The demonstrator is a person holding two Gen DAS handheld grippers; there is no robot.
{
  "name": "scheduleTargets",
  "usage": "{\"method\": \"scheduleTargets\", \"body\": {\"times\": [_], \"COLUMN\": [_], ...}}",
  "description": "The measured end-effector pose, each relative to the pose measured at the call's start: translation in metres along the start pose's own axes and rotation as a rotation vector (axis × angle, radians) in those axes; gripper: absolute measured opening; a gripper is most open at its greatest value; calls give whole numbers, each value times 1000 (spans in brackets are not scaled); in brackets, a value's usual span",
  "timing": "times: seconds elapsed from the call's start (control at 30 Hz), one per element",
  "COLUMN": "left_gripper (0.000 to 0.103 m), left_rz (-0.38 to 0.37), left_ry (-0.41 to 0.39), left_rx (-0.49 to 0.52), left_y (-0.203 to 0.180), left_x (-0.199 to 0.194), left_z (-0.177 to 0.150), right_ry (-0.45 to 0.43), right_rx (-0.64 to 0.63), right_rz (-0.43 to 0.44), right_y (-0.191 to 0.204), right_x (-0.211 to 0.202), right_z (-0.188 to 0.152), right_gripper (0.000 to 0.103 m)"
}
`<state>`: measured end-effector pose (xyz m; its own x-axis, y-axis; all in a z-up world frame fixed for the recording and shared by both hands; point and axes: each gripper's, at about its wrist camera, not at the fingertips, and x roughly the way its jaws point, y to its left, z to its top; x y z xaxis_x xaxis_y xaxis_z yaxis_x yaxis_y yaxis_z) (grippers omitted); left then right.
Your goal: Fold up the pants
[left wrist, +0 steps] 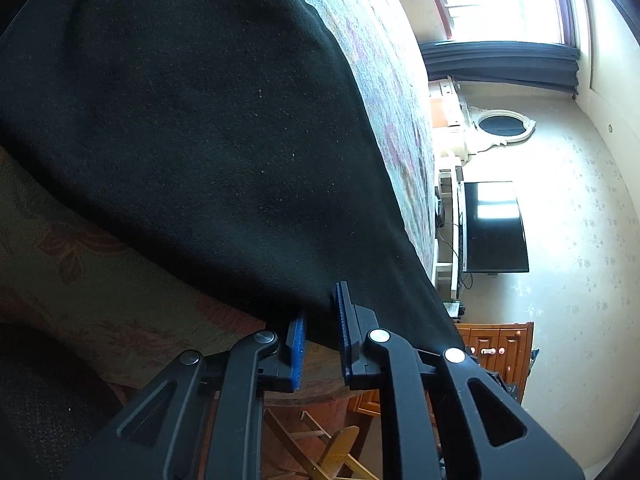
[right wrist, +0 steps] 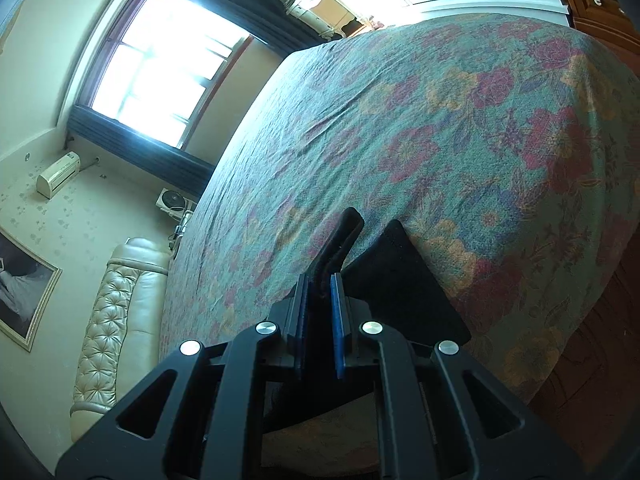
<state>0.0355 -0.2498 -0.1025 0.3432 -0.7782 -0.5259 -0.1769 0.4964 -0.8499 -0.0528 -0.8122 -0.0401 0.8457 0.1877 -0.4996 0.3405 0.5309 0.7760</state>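
Black pants (left wrist: 180, 140) on the floral bedspread (right wrist: 460, 120) are clamped at the edge by both left tongs (left wrist: 322, 320) and right tongs (right wrist: 320, 300), with no readable writing anywhere.

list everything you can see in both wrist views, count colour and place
pants: one, black, draped over the bed edge, clamped at two spots
bedspread: one, teal with red and orange flowers, covering the bed
headboard: one, cream tufted, at the bed's end in the right wrist view
window: one, bright, dark curtains beside it
air conditioner: one, white, on the wall
television: one, black screen, on the wall
oval mirror: one, white frame, on the wall
cabinet: one, orange-brown wood, against the wall
left gripper: black, blue pads, pinching the pants' edge
right gripper: black, blue pads, shut on a pants fold
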Motion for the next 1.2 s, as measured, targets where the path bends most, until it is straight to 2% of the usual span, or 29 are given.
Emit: {"method": "scheduleTargets", "body": {"times": [0.27, 0.37, 0.4, 0.47, 0.53, 0.63, 0.73, 0.8, 0.87, 0.9, 0.93, 1.1, 1.2], "left_gripper": [14, 15, 15, 15, 15, 15, 16, 17, 27, 34, 35, 35, 35], "left_rz": [22, 30, 30, 32, 18, -3, -20, -21, -16, -13, -10, 31, 57], "left_ry": [13, 34, 41, 70, 93, 95, 76, 48, 11, -6, -20, -94, -132], "left_rx": [25, 19, 16, 18, 38, 120, 210, 260, 287, 289, 286, 226, 183], "left_y": [0, -5, -5, -7, -14, -28, -43, -50, -51, -49, -46, -21, -4], "left_x": [-3, -1, -3, -6, -9, -16, -24, -31, -41, -46, -52, -78, -93], "left_z": [-1, -4, -5, -7, -11, -15, -12, -8, 1, 5, 11, 36, 48], "right_ry": [66, 91, 88, 50, 9, -33, -5, 43, 79, 95, 108, 162, 138], "right_rx": [89, 114, 130, 152, 136, 86, -10, -90, -168, -208, -242, -280, -250], "right_rz": [-89, -162, -166, -148, -117, -82, -67, -98, -163, -186, -211, -286, -253], "right_y": [-54, -72, -77, -82, -78, -64, -42, -26, -11, -5, 0, 2, 1], "right_x": [17, 23, 21, 11, 1, -2, 16, 38, 58, 67, 75, 99, 85], "right_z": [-21, -25, -25, -22, -16, -4, 5, 9, 12, 12, 13, 12, 8], "right_gripper": [11, 20, 28, 35, 45, 48, 48, 48, 48, 48, 48, 48, 48]}}
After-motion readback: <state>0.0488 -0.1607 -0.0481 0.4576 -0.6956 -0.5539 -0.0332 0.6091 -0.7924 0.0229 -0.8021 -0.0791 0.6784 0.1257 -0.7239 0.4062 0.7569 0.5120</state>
